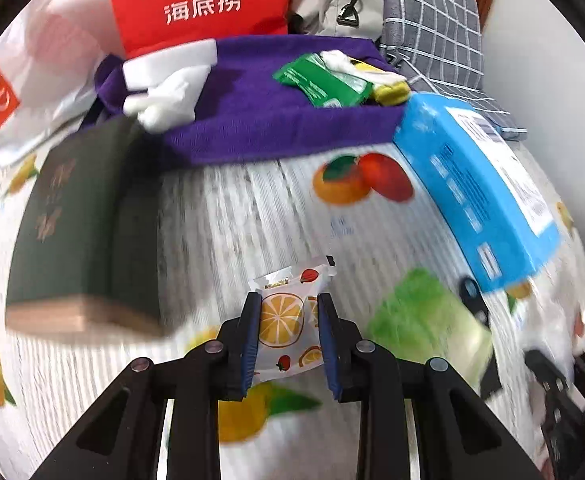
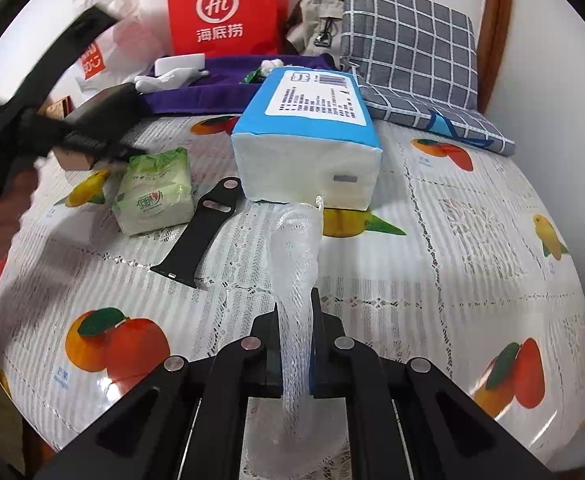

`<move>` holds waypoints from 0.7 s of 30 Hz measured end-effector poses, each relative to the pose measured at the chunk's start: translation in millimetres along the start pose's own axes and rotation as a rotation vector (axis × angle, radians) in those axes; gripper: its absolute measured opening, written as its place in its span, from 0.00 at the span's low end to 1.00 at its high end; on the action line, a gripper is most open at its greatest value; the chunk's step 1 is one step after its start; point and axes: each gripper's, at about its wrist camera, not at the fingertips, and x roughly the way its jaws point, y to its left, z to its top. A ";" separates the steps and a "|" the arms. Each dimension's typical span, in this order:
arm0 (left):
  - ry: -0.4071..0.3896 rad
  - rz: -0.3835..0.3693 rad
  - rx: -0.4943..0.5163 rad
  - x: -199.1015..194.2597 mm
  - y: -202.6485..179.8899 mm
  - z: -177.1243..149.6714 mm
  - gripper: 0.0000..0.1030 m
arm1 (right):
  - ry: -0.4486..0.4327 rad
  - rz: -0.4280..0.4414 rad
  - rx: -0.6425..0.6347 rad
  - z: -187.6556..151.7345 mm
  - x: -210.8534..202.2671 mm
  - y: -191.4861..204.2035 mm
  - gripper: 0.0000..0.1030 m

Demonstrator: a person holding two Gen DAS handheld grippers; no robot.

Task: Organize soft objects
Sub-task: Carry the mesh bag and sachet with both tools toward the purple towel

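While the left gripper (image 1: pixel 289 336) is clamping its jaws on a fruit-print sachet (image 1: pixel 288 316) standing upright, long axis pointing away, the right gripper (image 2: pixel 295 344) is pinching a foam net sleeve (image 2: pixel 296 248). Sleeve is lying lengthwise toward the blue tissue pack (image 2: pixel 308 148) on the worktop (image 2: pixel 452 240).

The left gripper (image 1: pixel 289 334) pinches a fruit-print sachet (image 1: pixel 288 316); the right gripper (image 2: pixel 295 344) (tilted steeply down) clamps a white foam net (image 2: pixel 296 256).
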 end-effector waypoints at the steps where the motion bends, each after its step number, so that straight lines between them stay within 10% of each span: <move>1: 0.002 -0.016 -0.002 -2.7 0.6 -4.7 0.26 | 0.001 0.009 0.018 -0.1 0.1 -2.1 0.07; 21: -0.020 -0.064 -0.084 -59.9 38.8 -70.8 0.26 | 0.037 0.083 0.088 17.2 -33.6 21.4 0.07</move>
